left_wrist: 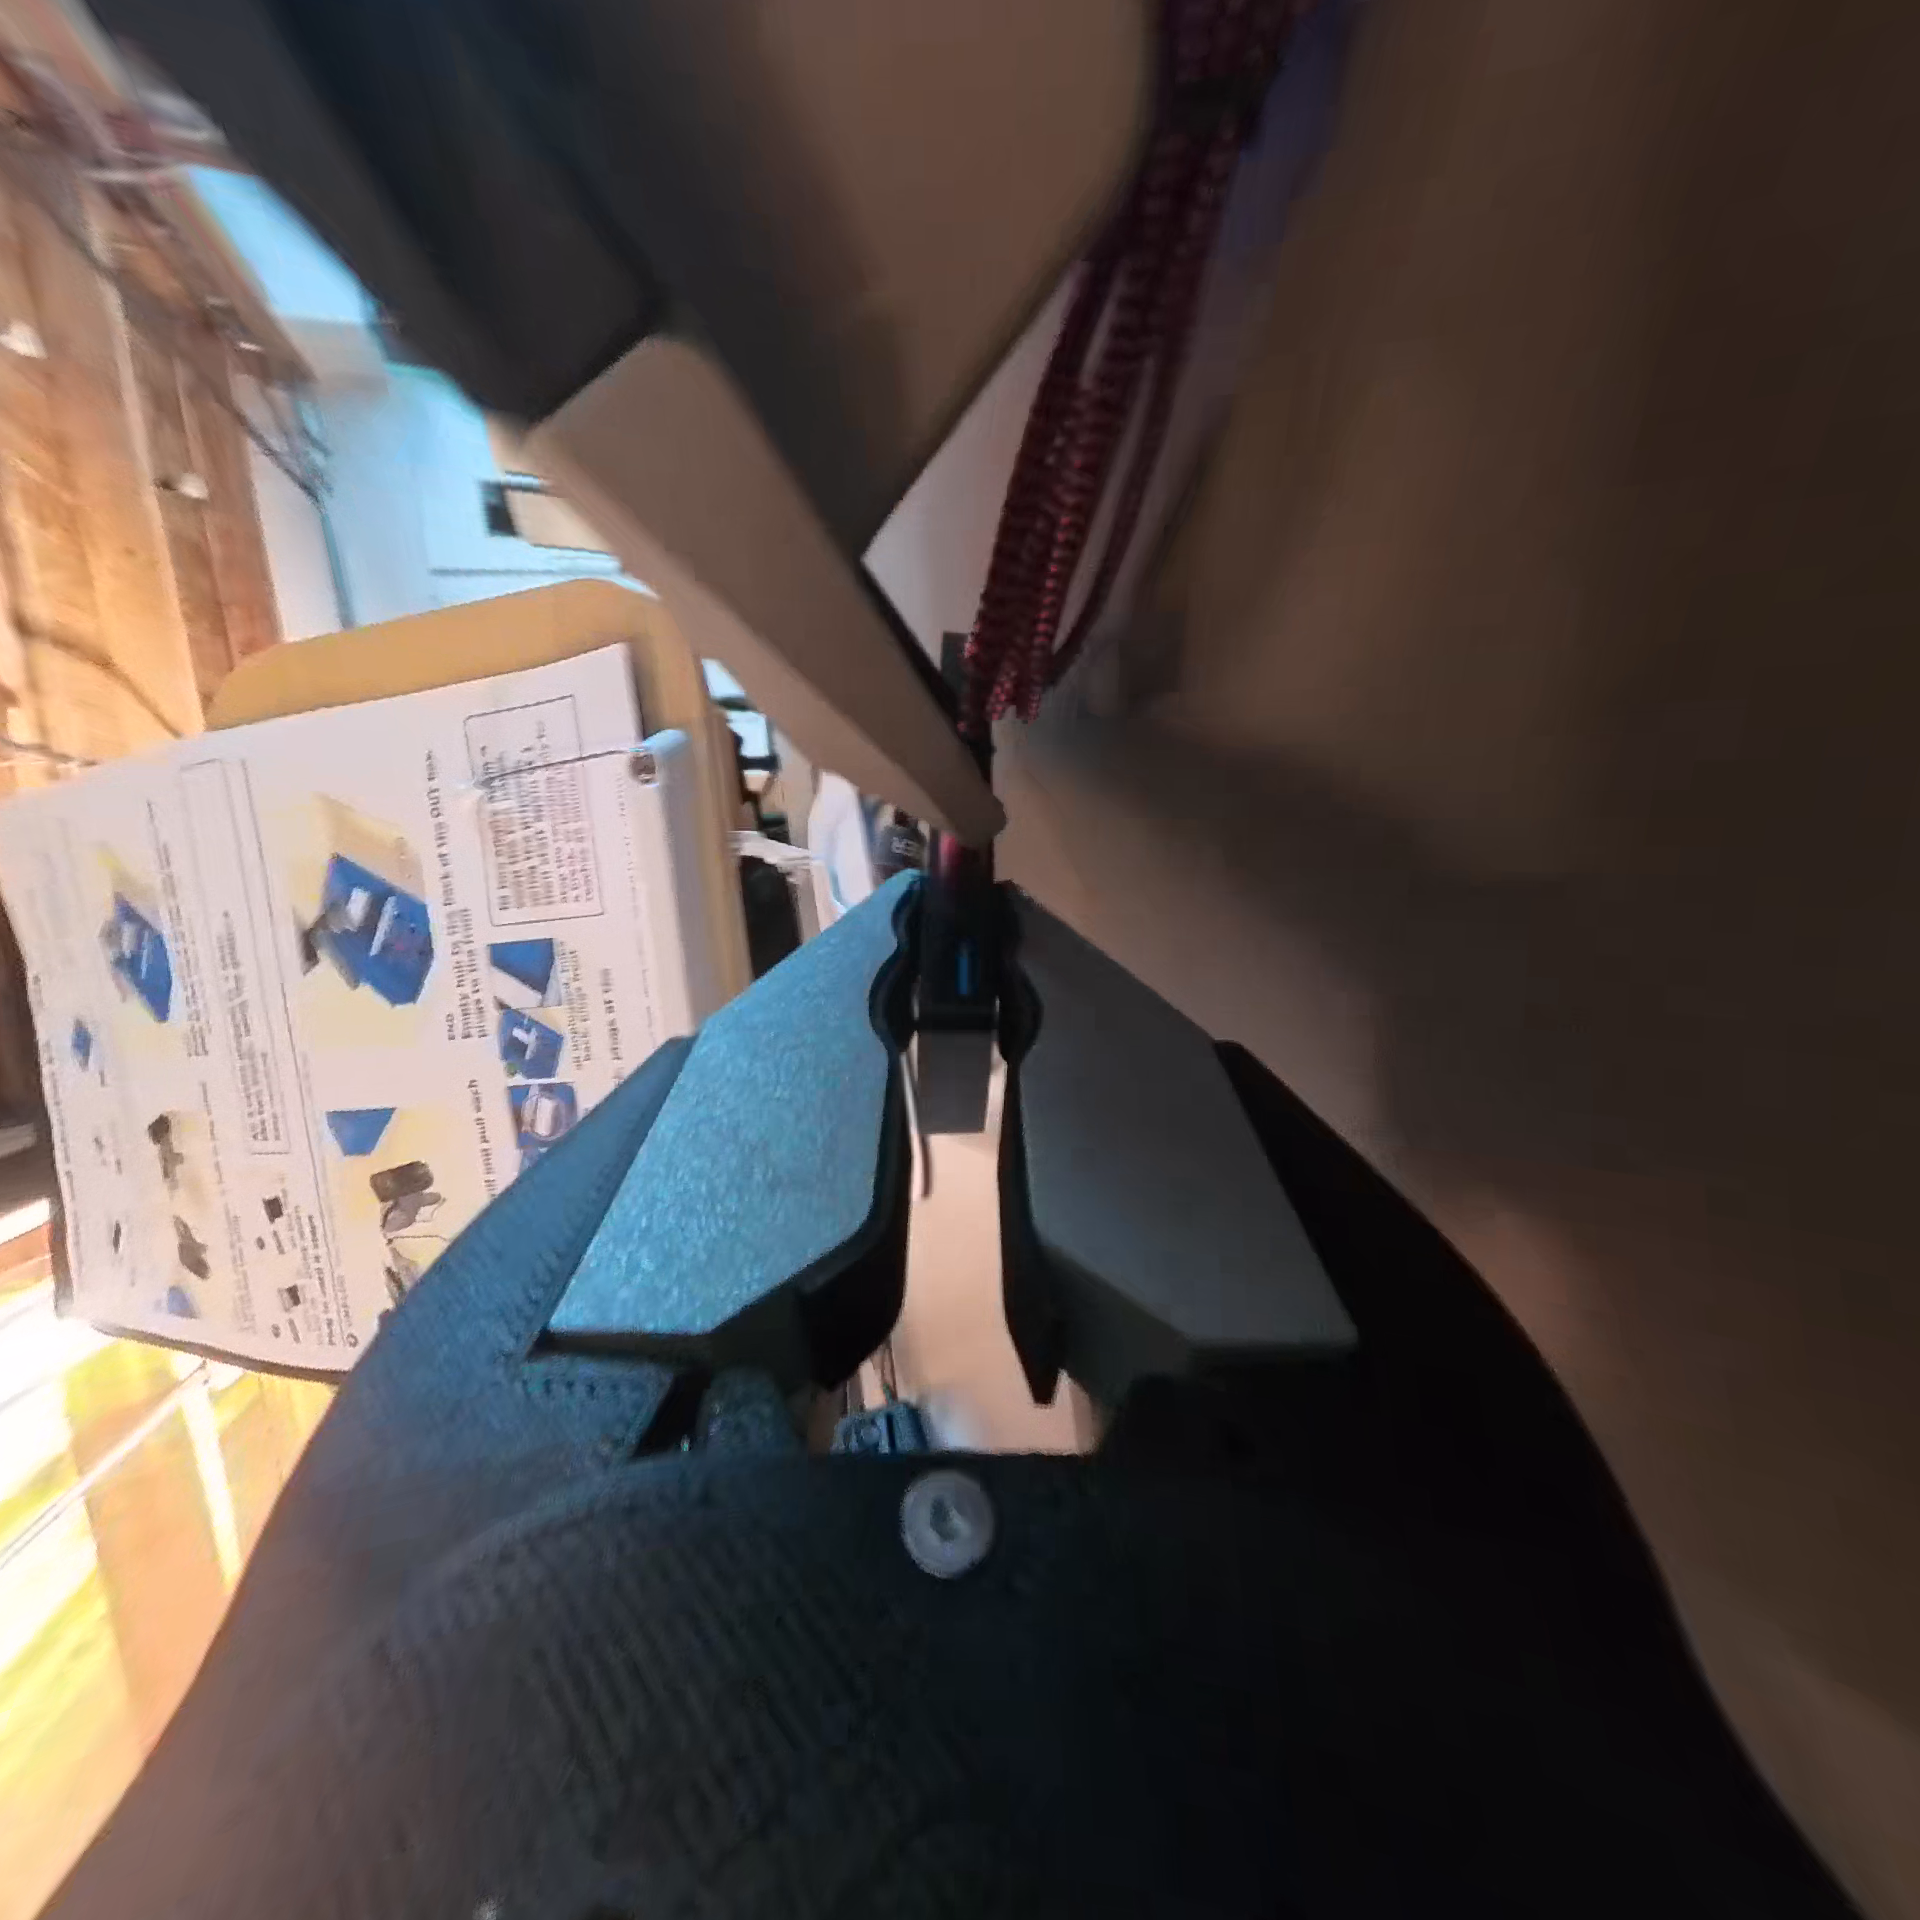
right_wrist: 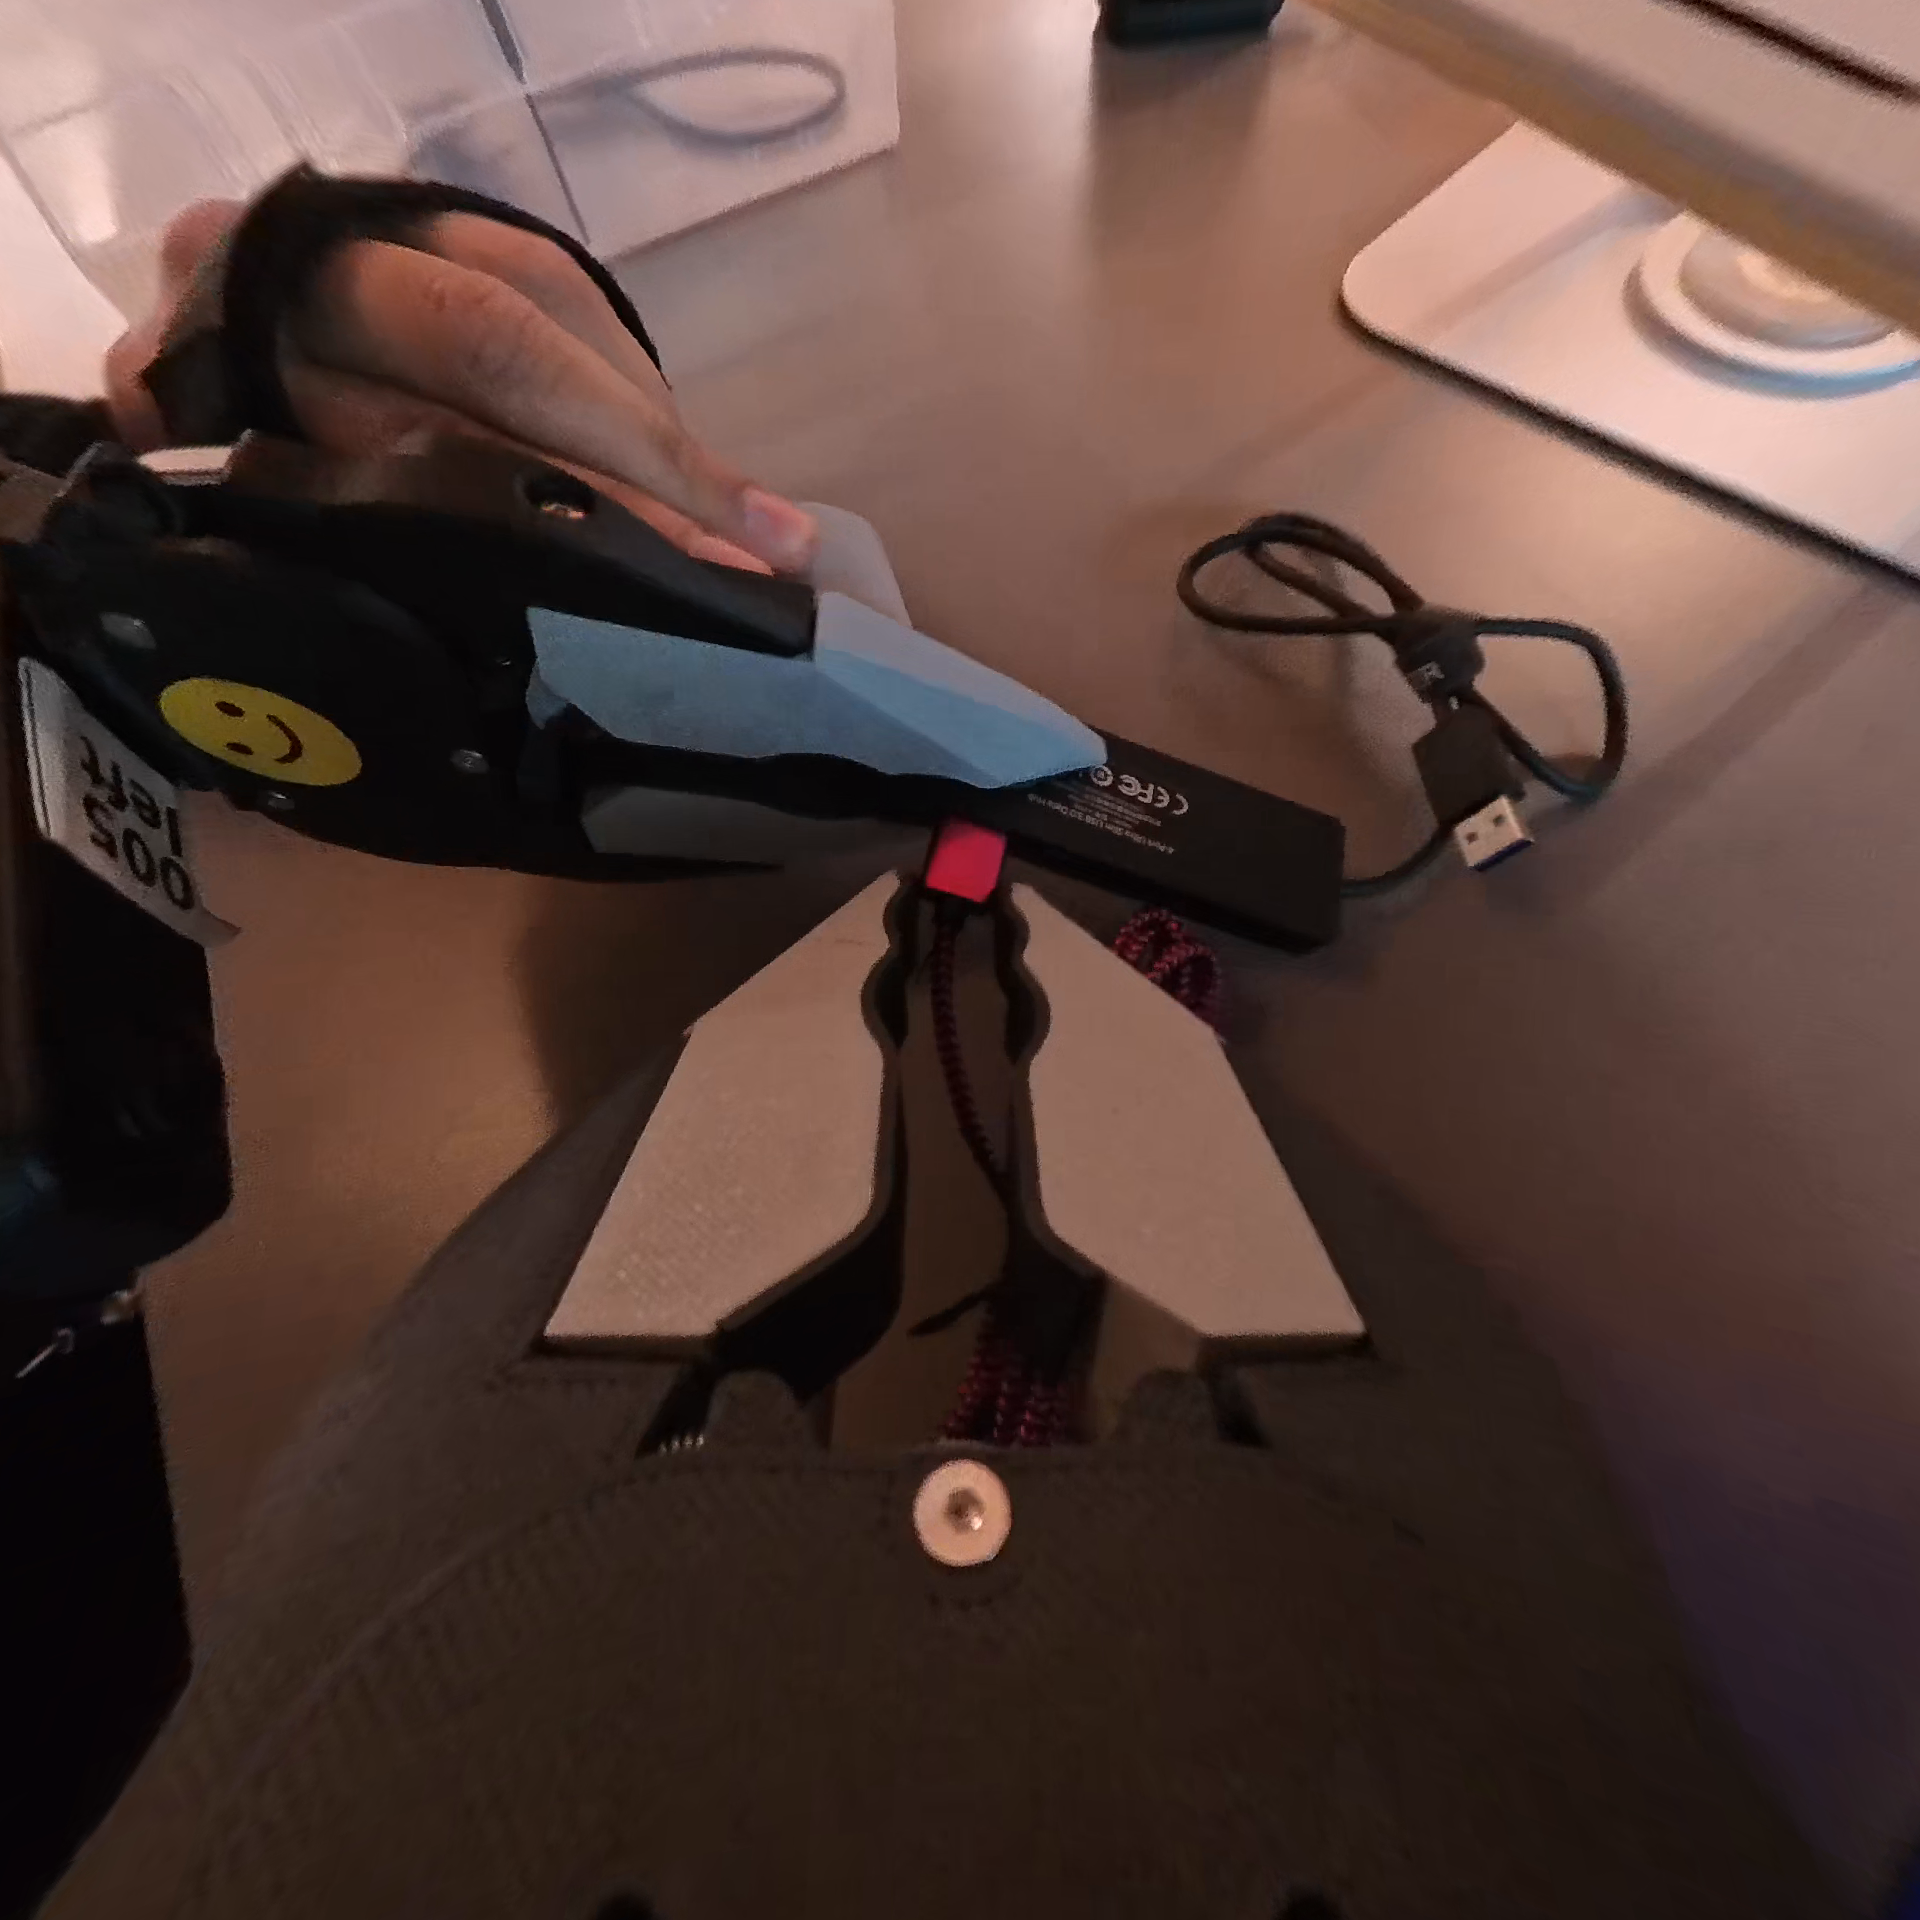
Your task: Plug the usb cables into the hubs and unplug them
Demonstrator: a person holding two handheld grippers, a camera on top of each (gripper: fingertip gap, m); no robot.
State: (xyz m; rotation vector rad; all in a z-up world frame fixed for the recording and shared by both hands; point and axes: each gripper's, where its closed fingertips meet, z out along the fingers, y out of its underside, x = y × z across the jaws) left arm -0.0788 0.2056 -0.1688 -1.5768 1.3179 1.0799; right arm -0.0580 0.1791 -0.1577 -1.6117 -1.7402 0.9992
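Note:
A slim black USB hub is held just above the table. My left gripper is shut on one end of the hub, where a blue port shows. In the right wrist view the left gripper, with blue tape on one finger, is held by a hand and clamps that same end. My right gripper is shut on a red braided USB cable just behind its red plug. The plug sits against the hub's side. The braided cable hangs blurred in the left wrist view.
The hub's own black lead lies coiled on the table, its metal plug loose. A white monitor stand base stands at the back right. A clear plastic box is at the back left. A printed instruction sheet hangs left.

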